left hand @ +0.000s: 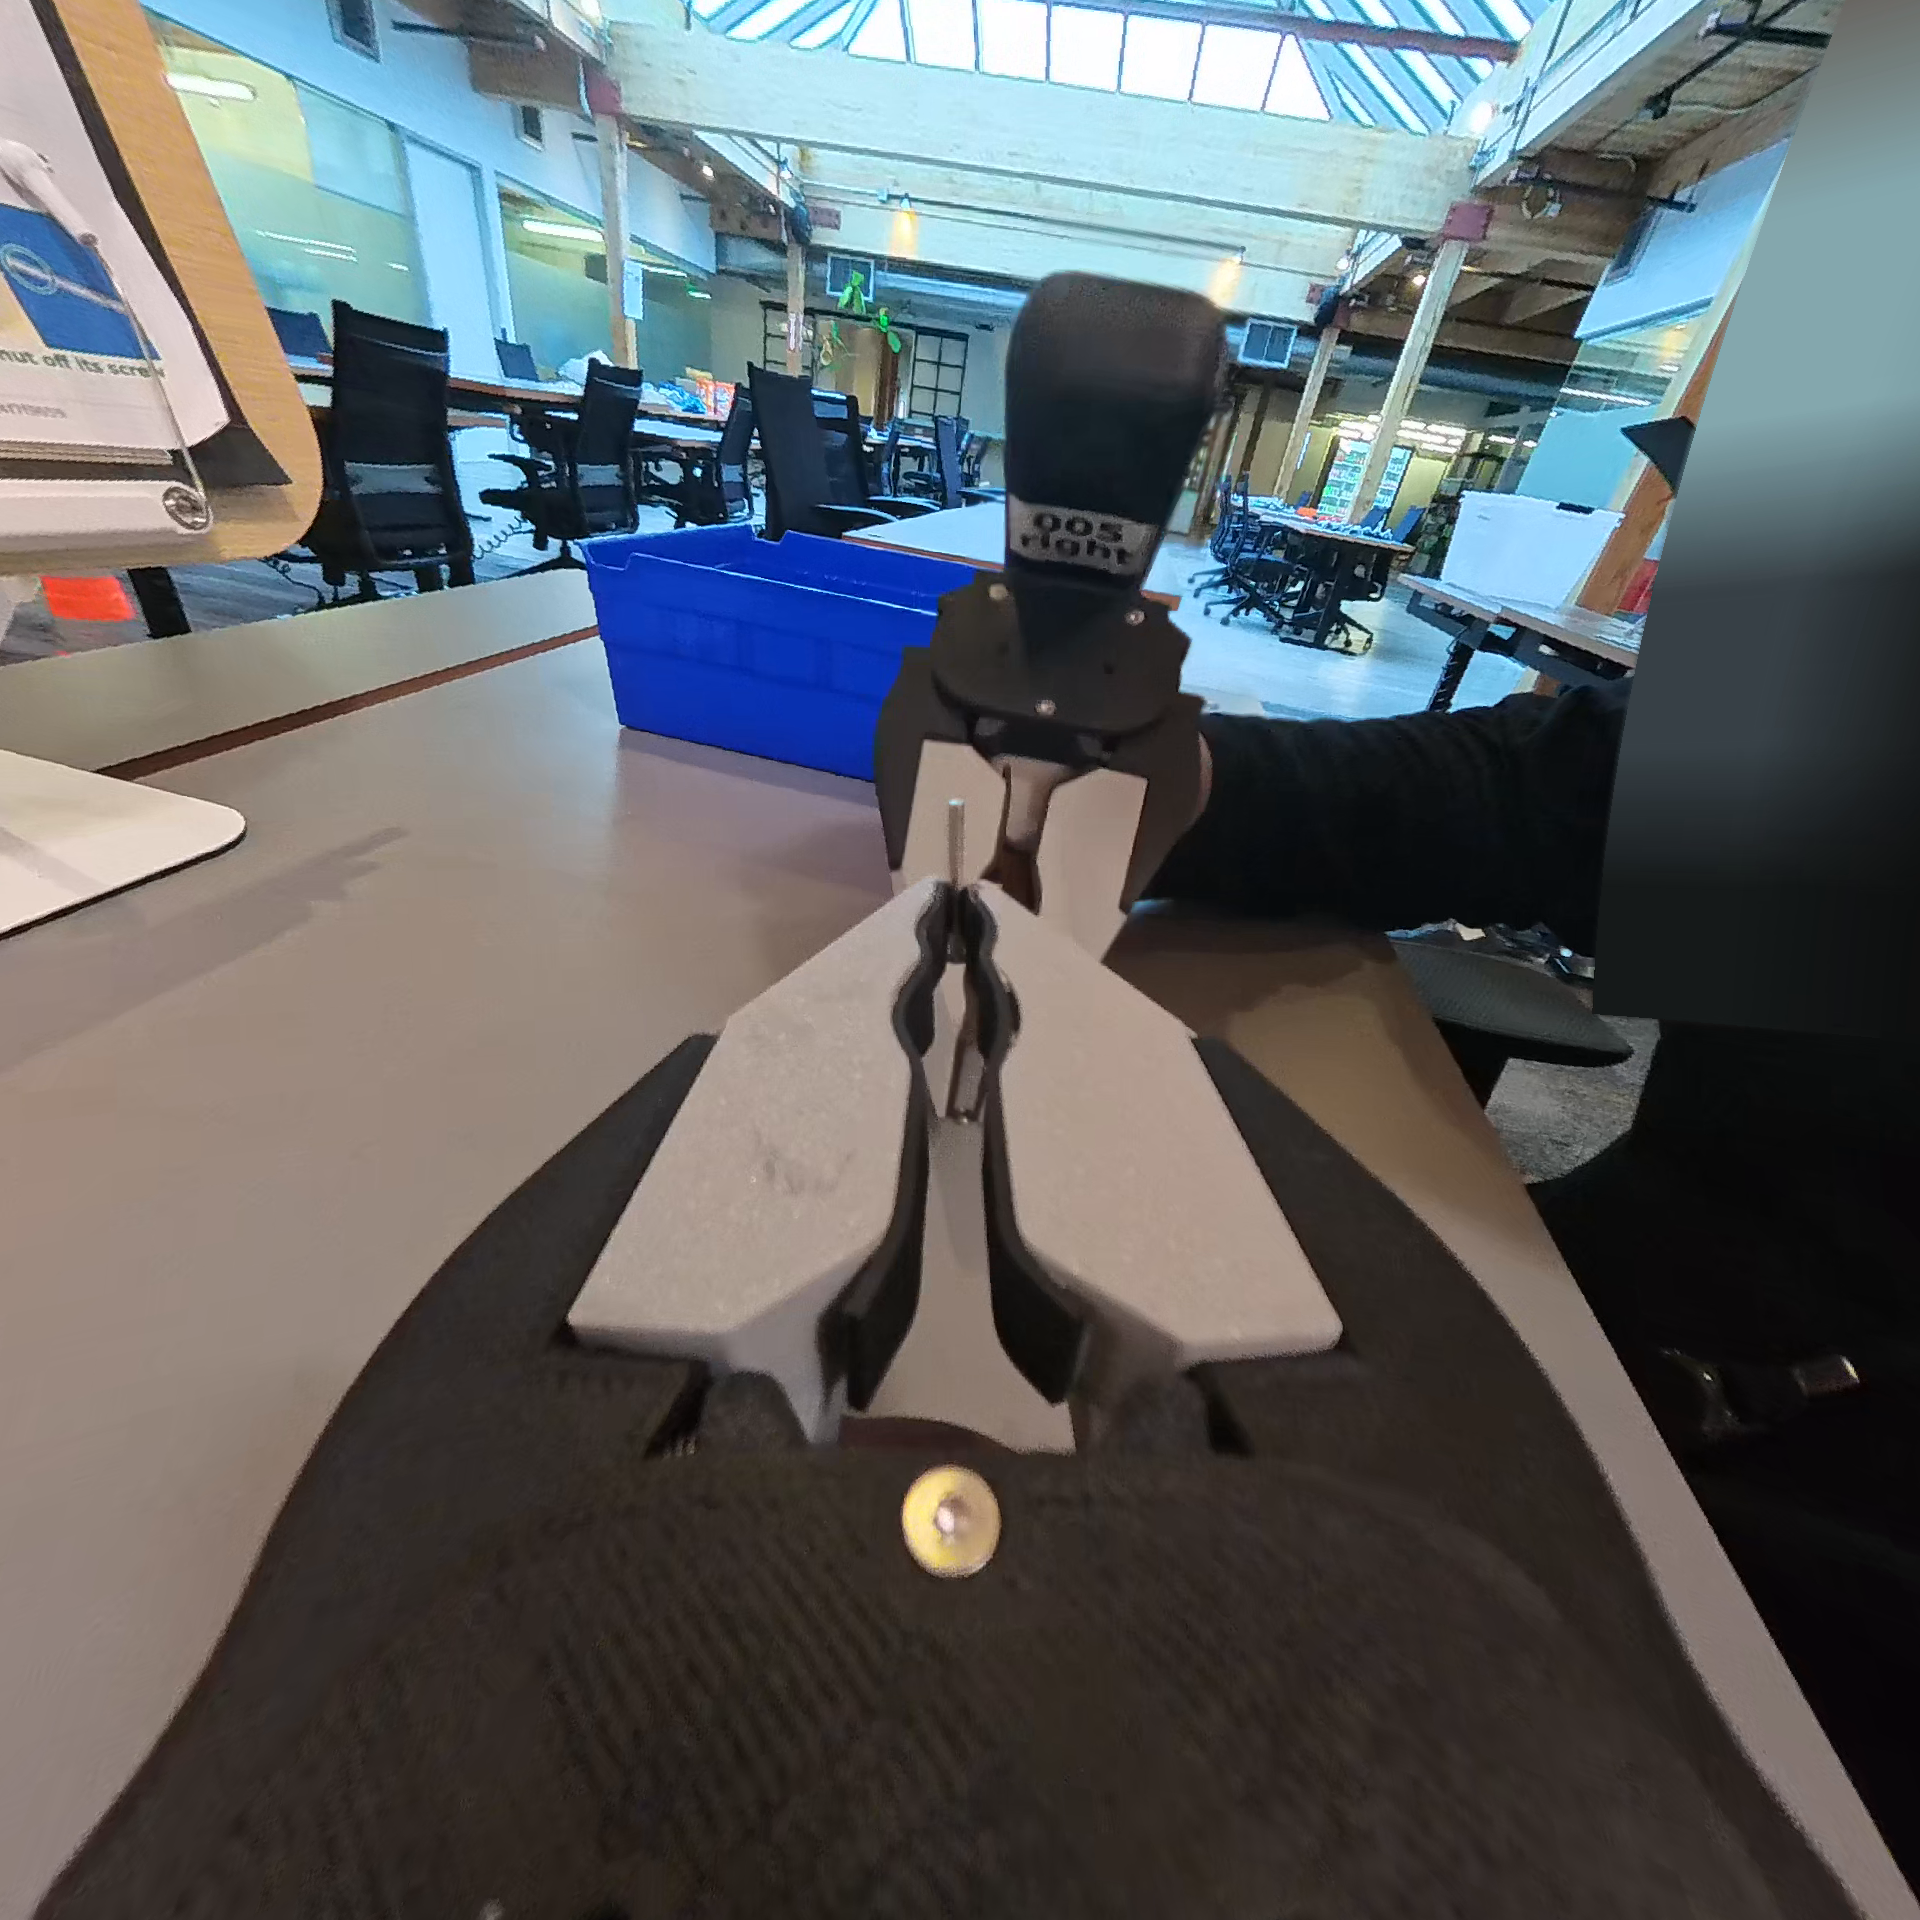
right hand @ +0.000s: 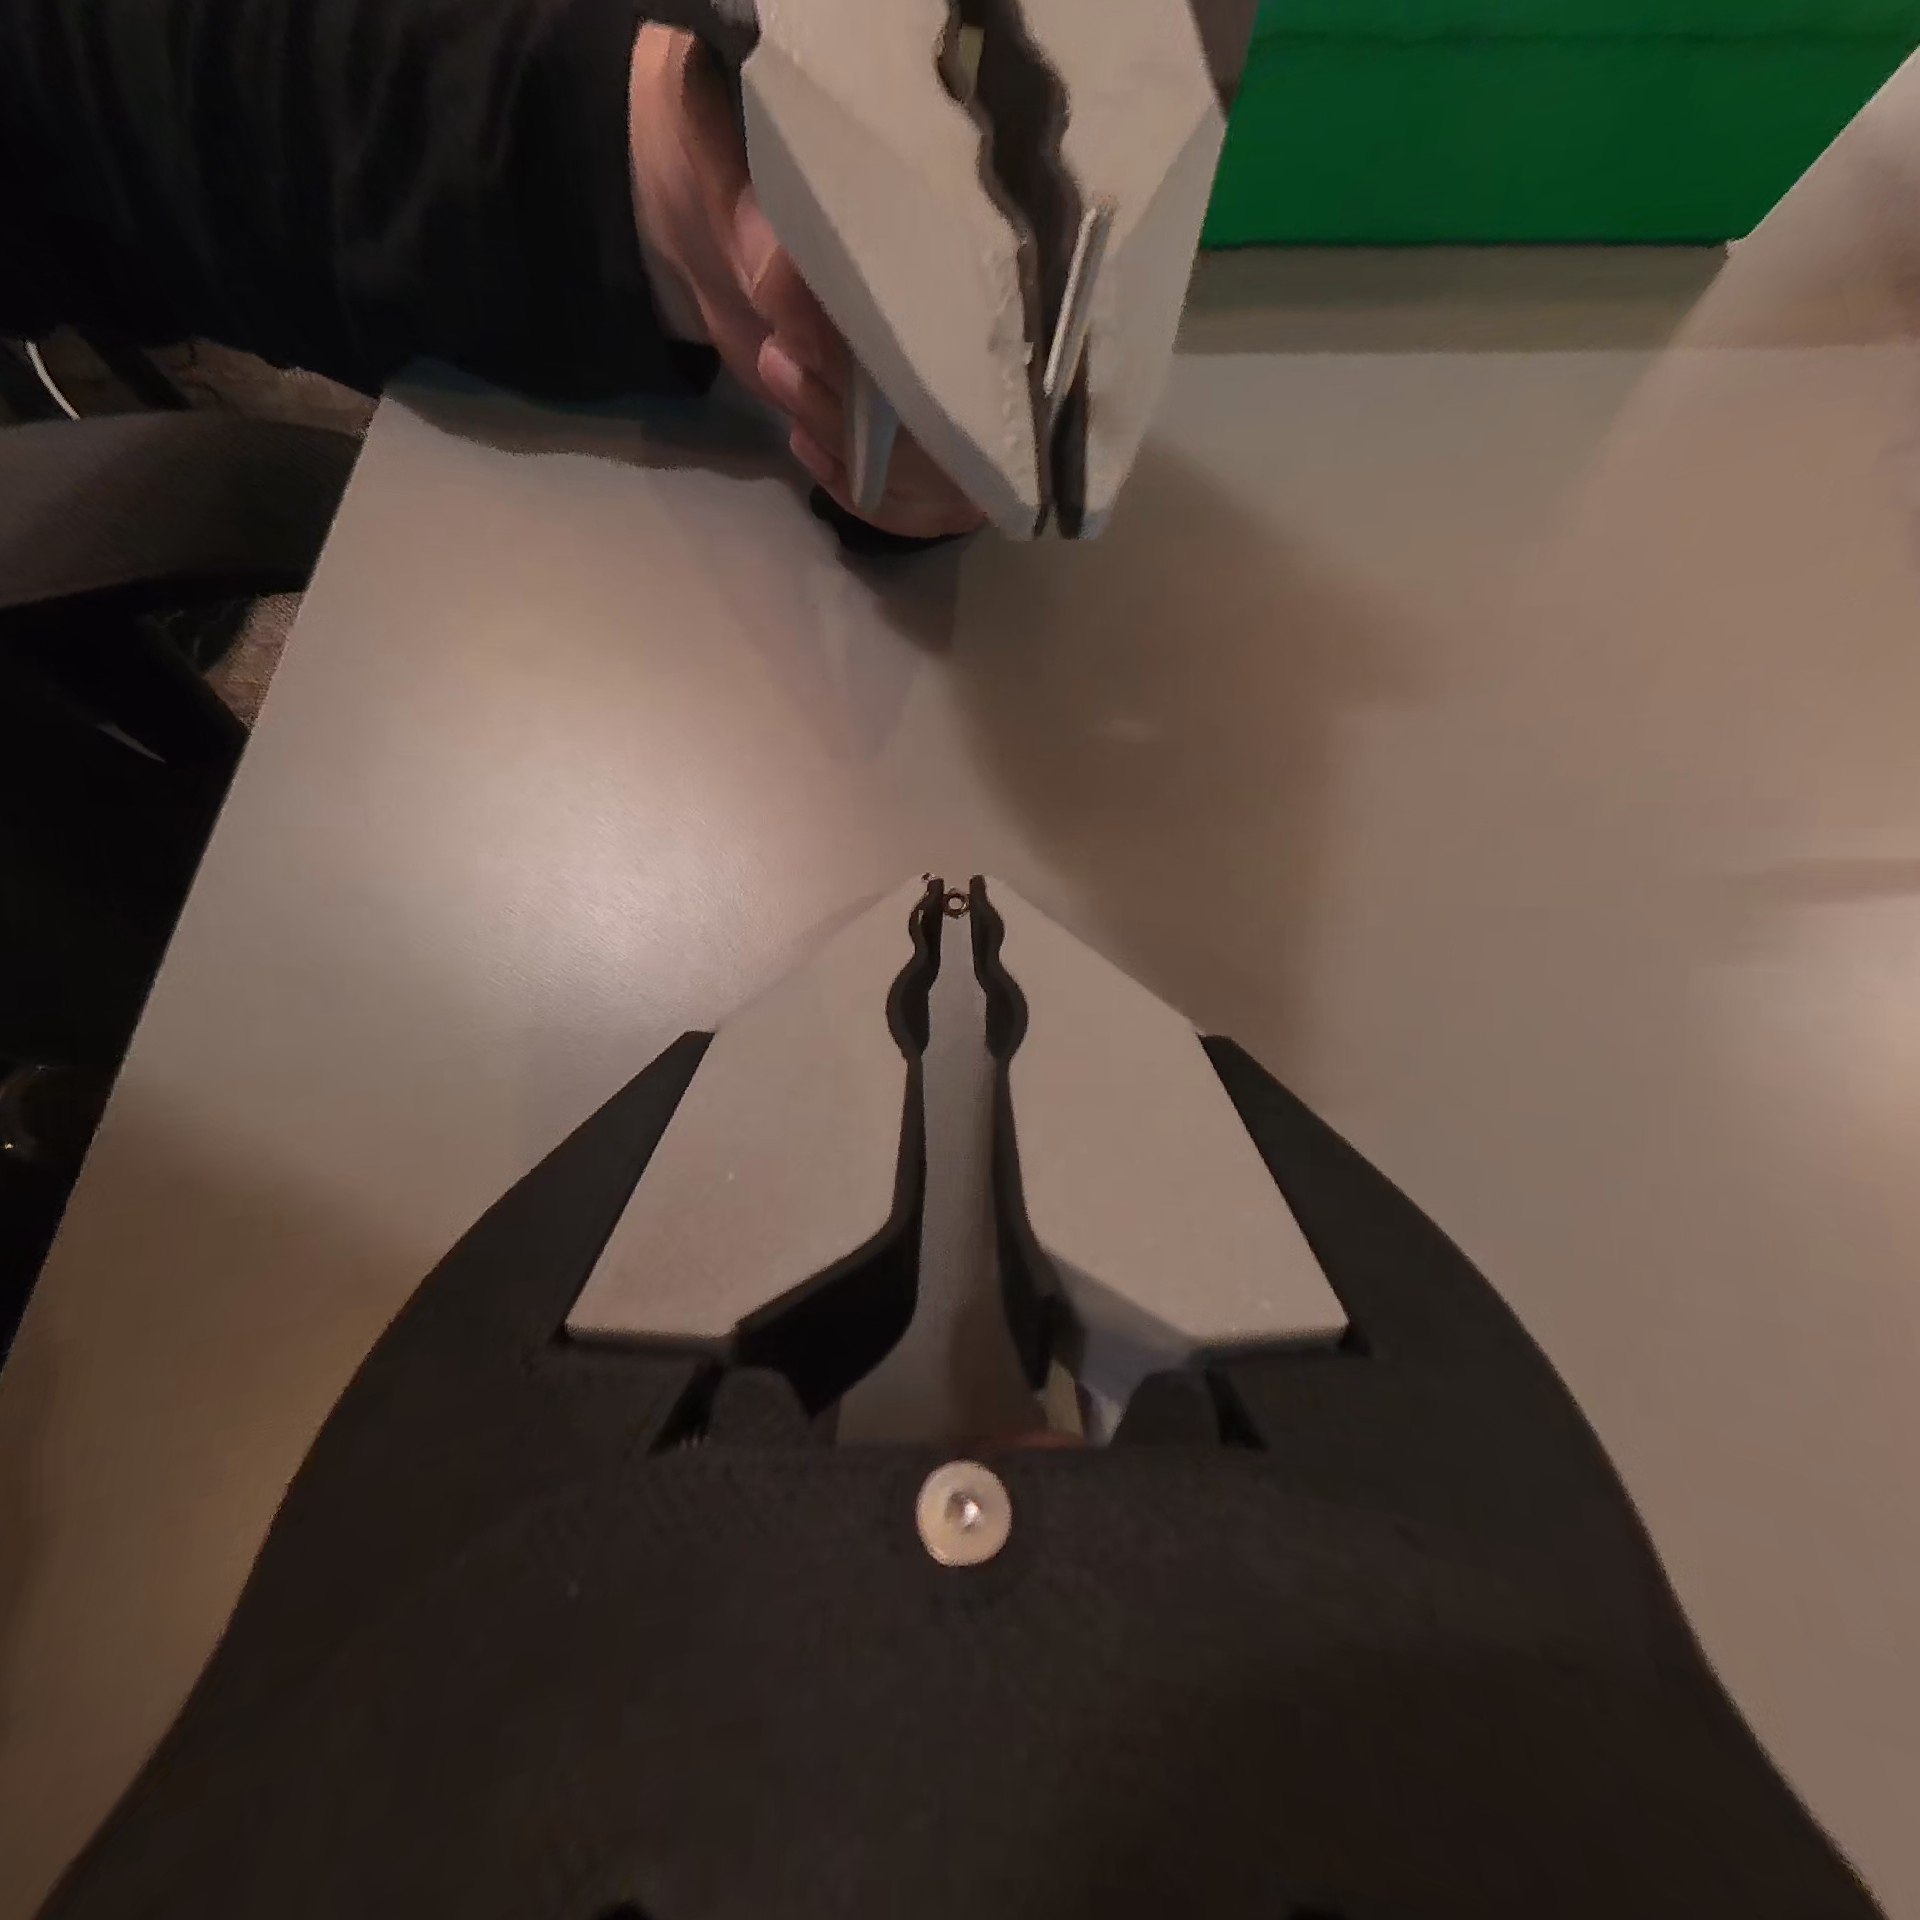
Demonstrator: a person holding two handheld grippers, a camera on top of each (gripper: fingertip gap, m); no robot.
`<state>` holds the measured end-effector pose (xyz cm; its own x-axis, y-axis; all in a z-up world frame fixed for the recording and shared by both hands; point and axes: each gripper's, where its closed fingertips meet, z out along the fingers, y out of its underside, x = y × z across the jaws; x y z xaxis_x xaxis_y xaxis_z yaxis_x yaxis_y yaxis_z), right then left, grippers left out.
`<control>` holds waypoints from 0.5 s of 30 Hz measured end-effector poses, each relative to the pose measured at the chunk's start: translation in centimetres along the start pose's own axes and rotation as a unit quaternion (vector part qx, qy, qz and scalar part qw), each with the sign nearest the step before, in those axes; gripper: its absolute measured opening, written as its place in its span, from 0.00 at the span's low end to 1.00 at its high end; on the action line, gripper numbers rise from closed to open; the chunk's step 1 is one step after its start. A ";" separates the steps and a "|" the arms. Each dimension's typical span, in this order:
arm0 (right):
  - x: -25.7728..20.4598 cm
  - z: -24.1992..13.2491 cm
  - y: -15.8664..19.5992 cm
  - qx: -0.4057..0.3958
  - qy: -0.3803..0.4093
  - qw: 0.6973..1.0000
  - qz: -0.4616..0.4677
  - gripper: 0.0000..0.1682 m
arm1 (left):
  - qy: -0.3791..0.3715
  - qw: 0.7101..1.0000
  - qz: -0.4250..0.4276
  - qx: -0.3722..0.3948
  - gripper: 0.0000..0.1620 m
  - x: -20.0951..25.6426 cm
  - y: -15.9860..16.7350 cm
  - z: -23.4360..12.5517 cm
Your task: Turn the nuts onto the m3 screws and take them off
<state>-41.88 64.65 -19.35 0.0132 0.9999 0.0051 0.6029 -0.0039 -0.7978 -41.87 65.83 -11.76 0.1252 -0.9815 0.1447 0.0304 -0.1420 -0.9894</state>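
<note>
Two grippers over grey table [left hand: 436,935]. Near: left gripper [left hand: 954,914] clenched on screw [left hand: 953,831], shaft poking up past fingertips. Just beyond: right gripper [left hand: 1013,831], pinching small nut [right hand: 951,907] at its tips [right hand: 953,896], close beside screw, not on it. Far: blue bin [left hand: 748,634]; far left, monitor base [left hand: 94,842].

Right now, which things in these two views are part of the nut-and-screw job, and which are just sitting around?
In the job:
- left gripper, shut on the screw
- right gripper, pinching a small nut

Just lying about:
- blue bin on the table
- green bin
- white stand base
- office chairs behind
</note>
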 end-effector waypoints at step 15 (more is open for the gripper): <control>1.3 -4.5 -5.5 0.064 -0.047 0.995 0.060 0.01 | 0.009 1.000 0.000 -0.020 0.00 0.6 0.6 0.5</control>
<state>-41.54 65.87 -12.25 0.0001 0.9892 -0.1466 0.4950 -0.1274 -0.8595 -41.29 65.18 -12.22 0.1067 -0.9836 0.1451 -0.0099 -0.1470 -0.9891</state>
